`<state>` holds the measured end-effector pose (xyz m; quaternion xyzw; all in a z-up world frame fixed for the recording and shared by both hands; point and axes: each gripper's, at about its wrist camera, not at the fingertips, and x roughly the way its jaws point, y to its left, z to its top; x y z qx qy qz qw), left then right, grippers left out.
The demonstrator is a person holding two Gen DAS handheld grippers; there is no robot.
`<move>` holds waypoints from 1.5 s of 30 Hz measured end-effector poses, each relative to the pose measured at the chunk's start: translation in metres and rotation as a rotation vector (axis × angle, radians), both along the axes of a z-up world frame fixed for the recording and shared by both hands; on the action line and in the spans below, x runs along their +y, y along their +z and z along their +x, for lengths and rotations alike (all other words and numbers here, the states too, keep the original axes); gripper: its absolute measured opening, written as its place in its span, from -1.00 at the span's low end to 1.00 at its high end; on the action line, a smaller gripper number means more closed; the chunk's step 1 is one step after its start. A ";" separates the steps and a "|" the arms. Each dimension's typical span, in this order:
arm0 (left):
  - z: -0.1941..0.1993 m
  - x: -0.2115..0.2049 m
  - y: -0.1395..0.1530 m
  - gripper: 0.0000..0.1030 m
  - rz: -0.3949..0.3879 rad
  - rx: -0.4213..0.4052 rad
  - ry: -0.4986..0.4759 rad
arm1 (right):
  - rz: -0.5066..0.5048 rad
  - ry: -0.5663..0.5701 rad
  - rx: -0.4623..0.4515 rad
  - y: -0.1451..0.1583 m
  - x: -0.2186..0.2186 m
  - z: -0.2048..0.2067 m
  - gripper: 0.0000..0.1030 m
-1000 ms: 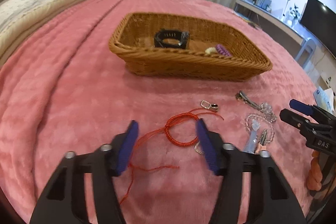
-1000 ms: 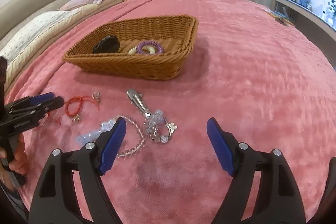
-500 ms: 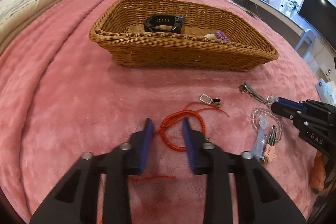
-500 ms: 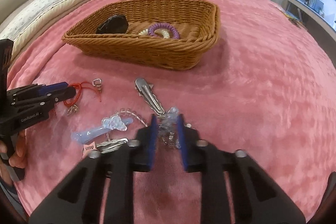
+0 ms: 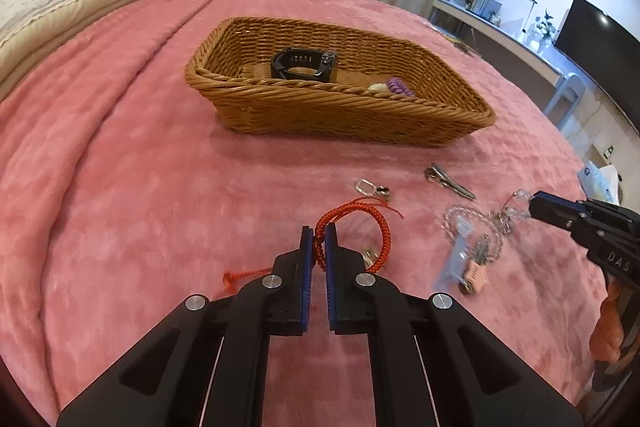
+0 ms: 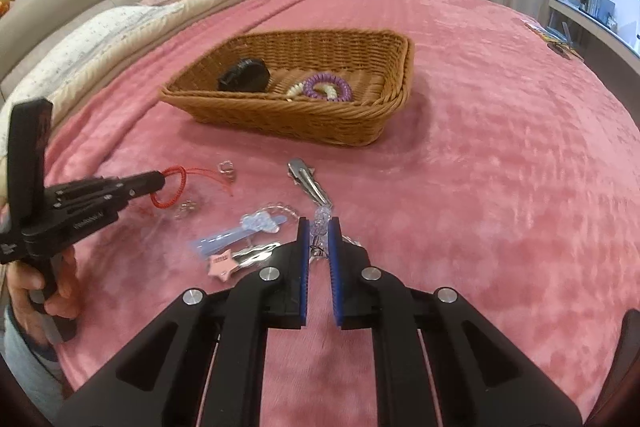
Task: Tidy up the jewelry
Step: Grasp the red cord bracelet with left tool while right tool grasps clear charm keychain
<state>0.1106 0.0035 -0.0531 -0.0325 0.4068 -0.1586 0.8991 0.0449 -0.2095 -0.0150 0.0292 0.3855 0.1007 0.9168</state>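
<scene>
Red cord bracelet [image 5: 352,227] is being pinched by the left tongs [image 5: 319,241], clear bead chain [image 6: 320,227] by the right tongs [image 6: 319,239], above the bed [image 5: 140,187]; wicker basket [image 5: 340,115] is lying ahead, nearer the left.

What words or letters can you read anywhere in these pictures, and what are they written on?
"DAS" – white letters on the side of the right claw; the word runs on out of view.
White lettering on the side of the left claw – too blurred to read.
Dark print on the pink star tag – too small to read.
Round mark on the pale packet at the bed's edge – unreadable.
Nothing else readable.
</scene>
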 end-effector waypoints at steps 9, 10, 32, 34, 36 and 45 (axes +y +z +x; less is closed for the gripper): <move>-0.043 0.014 0.007 -0.92 -0.074 -0.004 0.022 | 0.103 -0.027 0.023 0.000 -0.030 -0.033 -0.85; -0.047 0.017 0.006 -0.92 -0.086 0.000 0.025 | 0.114 -0.036 0.031 -0.004 -0.034 -0.036 -0.85; -0.060 0.015 -0.020 -0.92 -0.078 0.033 0.007 | -0.017 -0.086 0.022 -0.027 -0.032 -0.066 0.21; -0.060 0.014 -0.021 -0.92 -0.074 0.035 0.004 | -0.028 -0.070 0.038 -0.030 -0.026 -0.058 0.21; -0.060 0.014 -0.021 -0.92 -0.072 0.036 0.004 | -0.058 -0.073 0.055 -0.035 -0.020 -0.047 0.21; -0.059 0.012 -0.023 -0.92 -0.065 0.040 0.001 | -0.111 -0.129 0.102 -0.051 -0.004 -0.019 -0.06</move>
